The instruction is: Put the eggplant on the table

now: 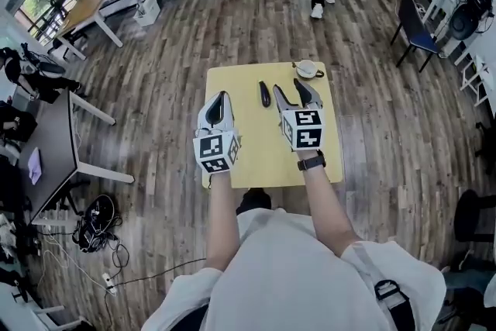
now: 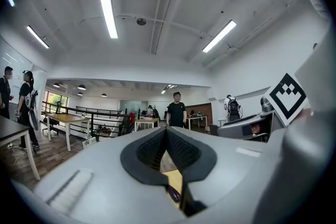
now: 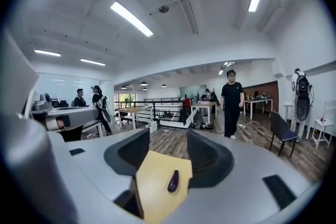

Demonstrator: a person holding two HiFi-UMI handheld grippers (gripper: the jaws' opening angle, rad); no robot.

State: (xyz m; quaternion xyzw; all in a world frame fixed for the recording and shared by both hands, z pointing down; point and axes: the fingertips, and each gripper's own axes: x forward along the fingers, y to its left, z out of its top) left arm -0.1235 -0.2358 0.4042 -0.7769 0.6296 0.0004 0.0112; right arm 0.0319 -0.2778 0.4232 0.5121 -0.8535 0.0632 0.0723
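Head view first: the eggplant (image 1: pixel 264 94) lies on the yellow surface (image 1: pixel 267 147), small, dark and slim, pointing away from the wearer. There's a pale dish (image 1: pixel 308 69) at the far right corner, a bowl or a cup, too small to say which. The left gripper (image 1: pixel 218 98) hangs over the left side of the surface and the right gripper (image 1: pixel 295 93) sits just right of the eggplant, neither touching it. Over to the left gripper view: jaws pressed together at the tips, nothing in them. Just a sliver of yellow and a purple end of the eggplant (image 2: pixel 175 194) peep through the slot below. Right gripper view now: jaws standing wide apart and empty. The eggplant (image 3: pixel 173 181) is framed between them but down on the surface, untouched, and a person (image 3: pixel 231 102) stands on the wooden floor (image 3: pixel 252 139) beyond. So the job looks done. Should it need moving, I'd reckon it light and firm but glossy and slippery. Take it across the thick middle, gently, so the skin doesn't bruise.
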